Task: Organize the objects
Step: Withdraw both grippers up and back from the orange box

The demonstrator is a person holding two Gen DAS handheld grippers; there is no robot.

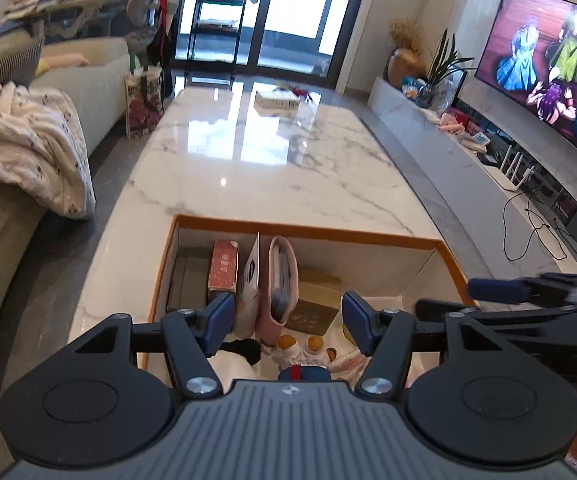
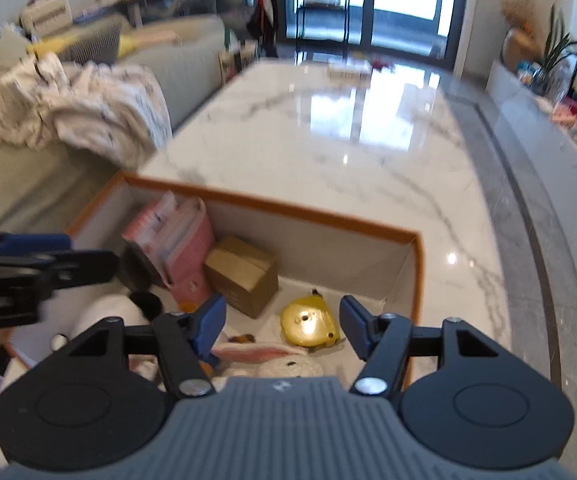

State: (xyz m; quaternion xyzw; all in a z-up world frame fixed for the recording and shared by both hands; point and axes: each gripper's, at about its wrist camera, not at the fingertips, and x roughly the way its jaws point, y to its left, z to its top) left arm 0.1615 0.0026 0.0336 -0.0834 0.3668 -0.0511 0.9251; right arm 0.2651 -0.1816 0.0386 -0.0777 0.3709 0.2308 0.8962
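Both grippers over the orange-rimmed white cardboard box [image 1: 308, 236] on the white marble table [image 1: 272, 160], nothing held.

Inside, left to right: red upright carton [image 1: 223, 266], pink fabric pouch [image 1: 282, 276], brown cardboard box [image 2: 242, 274], round yellow toy [image 2: 308, 322]. Left gripper [image 1: 288, 322] spread wide, empty; right gripper [image 2: 282, 326] spread, empty, above the yellow toy.
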